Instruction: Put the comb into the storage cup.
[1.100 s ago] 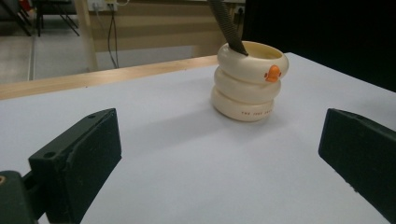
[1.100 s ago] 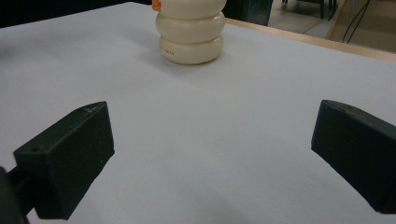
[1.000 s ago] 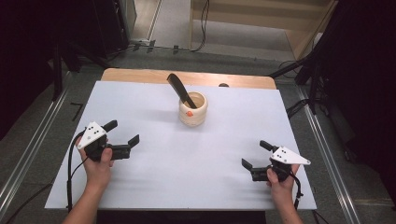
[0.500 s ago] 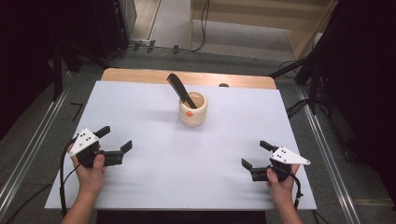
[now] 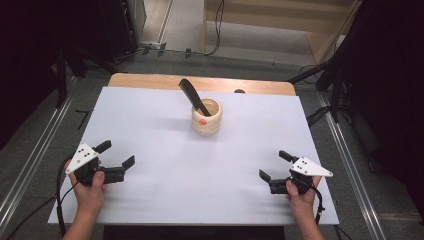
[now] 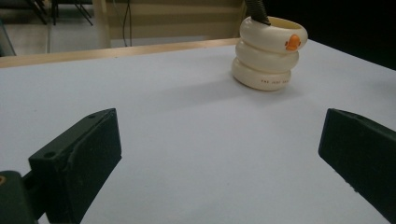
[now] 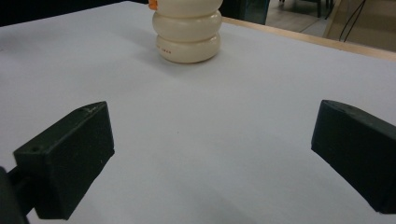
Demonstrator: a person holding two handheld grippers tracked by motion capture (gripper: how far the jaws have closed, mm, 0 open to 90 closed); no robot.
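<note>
A cream ringed cup point(image 5: 206, 118) with a small orange mark stands on the white table sheet point(image 5: 150, 125), toward the back middle. A black comb-like tool point(image 5: 192, 95) leans out of it to the left. My left gripper point(image 5: 118, 153) rests near the front left, open, nothing between its jaws. In the left gripper view point(image 6: 219, 154) the cup point(image 6: 270, 56) sits far ahead on the right. My right gripper point(image 5: 273, 165) is at the front right, open and empty. The right gripper view point(image 7: 212, 154) has the cup point(image 7: 188, 35) far ahead at upper left.
A wooden table edge point(image 5: 150, 80) runs along the back of the sheet, with a small dark knob point(image 5: 240, 91) on it. Metal rails point(image 5: 30, 160) flank the table on the floor, and cables point(image 5: 217, 30) lie behind.
My left gripper has drifted left and back toward the front edge, staying open. The right gripper, the cup and the tool have not moved.
</note>
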